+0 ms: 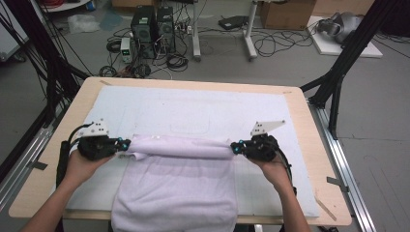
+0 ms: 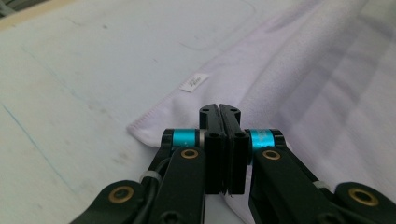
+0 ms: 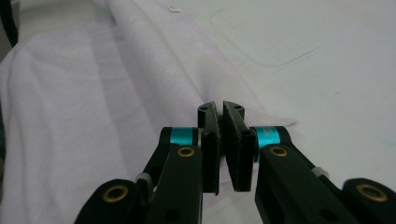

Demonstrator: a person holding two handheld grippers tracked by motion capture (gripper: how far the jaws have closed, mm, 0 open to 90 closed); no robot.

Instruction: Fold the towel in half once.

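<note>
A pale lilac towel lies on the white mat and hangs over the table's near edge. Its upper part is gathered into a raised fold that runs between the two grippers. My left gripper pinches the fold's left end, jaws pressed together on the towel; a small white label shows near the towel's corner ahead of the left gripper. My right gripper holds the fold's right end, with the cloth caught at the tips of the right gripper and the towel spreading to its left.
The mat covers most of the wooden table, with bare mat beyond the fold. A faint rectangle outline marks the mat. On the floor behind stand computer towers, cables and a cardboard box. Black frame posts flank the table.
</note>
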